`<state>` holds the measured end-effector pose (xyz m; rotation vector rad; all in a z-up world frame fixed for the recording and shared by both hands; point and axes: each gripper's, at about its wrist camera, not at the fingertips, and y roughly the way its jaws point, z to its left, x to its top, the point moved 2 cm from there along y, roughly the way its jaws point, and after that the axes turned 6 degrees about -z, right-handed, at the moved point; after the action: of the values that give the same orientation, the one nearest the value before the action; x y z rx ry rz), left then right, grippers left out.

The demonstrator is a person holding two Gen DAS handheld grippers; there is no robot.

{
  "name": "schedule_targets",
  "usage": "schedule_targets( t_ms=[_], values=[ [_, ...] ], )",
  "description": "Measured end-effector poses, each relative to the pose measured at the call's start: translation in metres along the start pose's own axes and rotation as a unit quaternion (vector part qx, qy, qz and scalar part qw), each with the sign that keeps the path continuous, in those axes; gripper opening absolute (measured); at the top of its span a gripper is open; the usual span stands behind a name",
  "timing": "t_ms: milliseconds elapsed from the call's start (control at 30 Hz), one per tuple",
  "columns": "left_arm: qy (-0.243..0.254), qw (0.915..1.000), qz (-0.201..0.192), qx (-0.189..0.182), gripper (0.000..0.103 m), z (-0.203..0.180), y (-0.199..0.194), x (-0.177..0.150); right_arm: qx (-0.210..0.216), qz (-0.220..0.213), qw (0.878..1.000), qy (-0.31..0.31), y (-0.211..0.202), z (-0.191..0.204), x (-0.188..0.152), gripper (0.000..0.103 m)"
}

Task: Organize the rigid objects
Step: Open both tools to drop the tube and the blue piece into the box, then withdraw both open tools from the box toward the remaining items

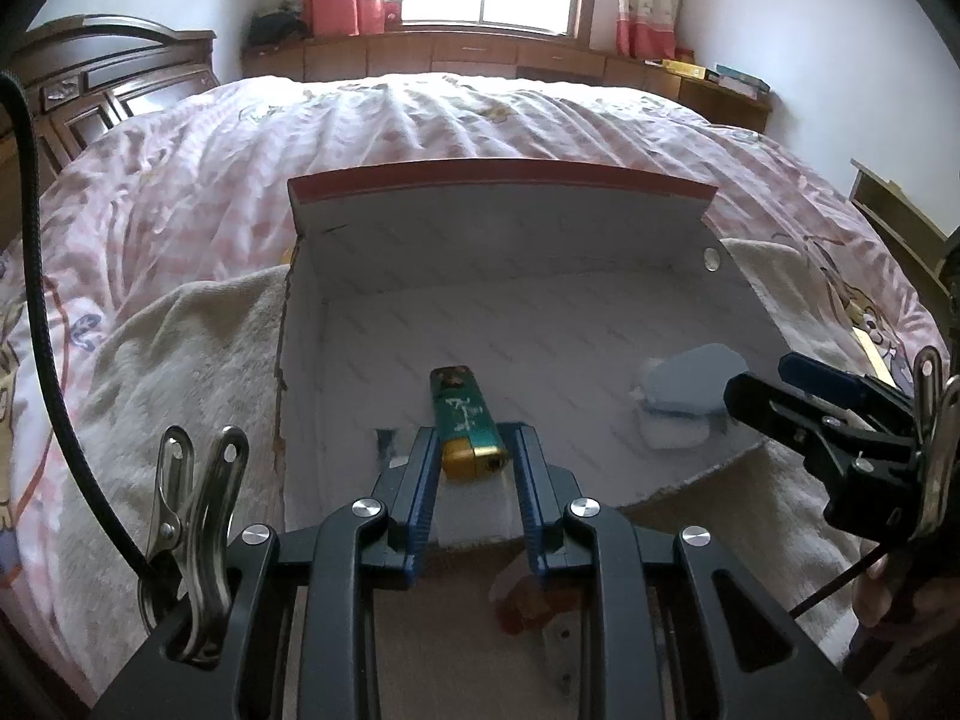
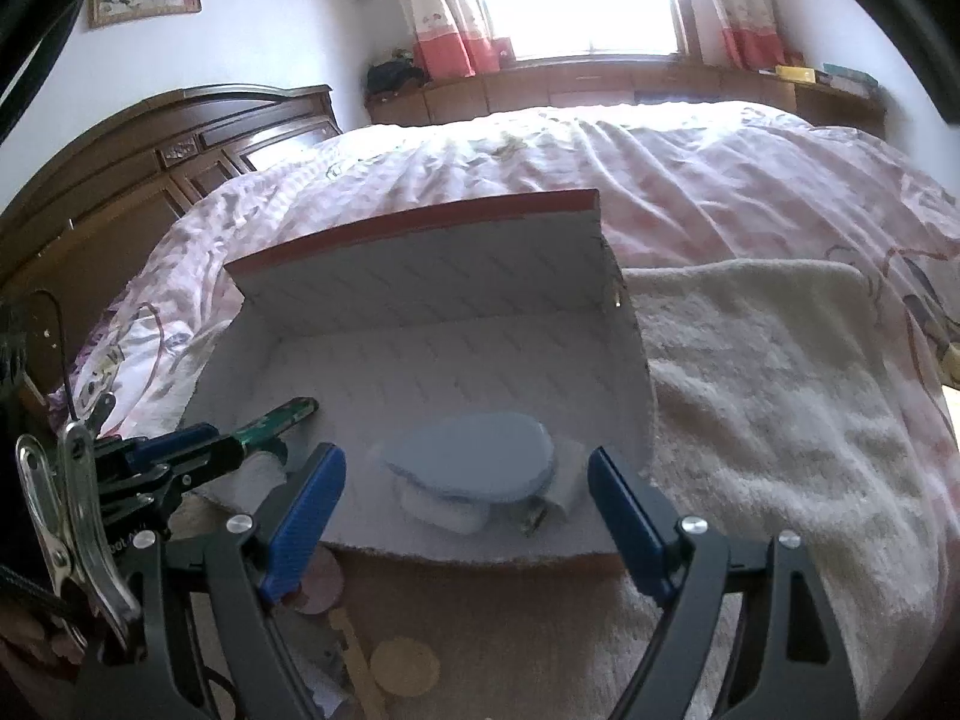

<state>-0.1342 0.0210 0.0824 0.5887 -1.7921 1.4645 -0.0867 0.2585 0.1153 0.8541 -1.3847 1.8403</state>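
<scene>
A green-and-gold lighter (image 1: 465, 423) sits clamped at its gold end between the pads of the left hand-held gripper (image 1: 474, 456), its long axis running straight ahead of the jaws and over the floor of the open white box (image 1: 498, 228) on the bed. The left hand-held gripper angles downward into the box. To its right, the right hand-held gripper (image 2: 465, 495) hangs with jaws wide apart and empty, a pale blue oval object (image 2: 474, 462) lying in the box just ahead of them.
</scene>
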Motion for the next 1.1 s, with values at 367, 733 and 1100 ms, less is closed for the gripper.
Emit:
schedule_targets(
  t_ms=[367,733,1100],
  values=[
    [-0.002,1.0000,-0.007,-0.004,0.025,-0.004,-0.024,-0.011,-0.002,-0.004,1.000,0.010,-0.026,-0.002,-0.014,0.086],
    [-0.003,1.0000,0.002,-0.009,0.025,-0.008,-0.040,-0.032,-0.013,0.011,1.000,0.015,-0.042,-0.012,-0.038,0.087],
    [-0.011,0.9996,0.027,0.001,0.025,-0.005,-0.033,-0.054,-0.018,0.042,0.999,0.000,-0.045,-0.012,-0.066,0.087]
  ],
)
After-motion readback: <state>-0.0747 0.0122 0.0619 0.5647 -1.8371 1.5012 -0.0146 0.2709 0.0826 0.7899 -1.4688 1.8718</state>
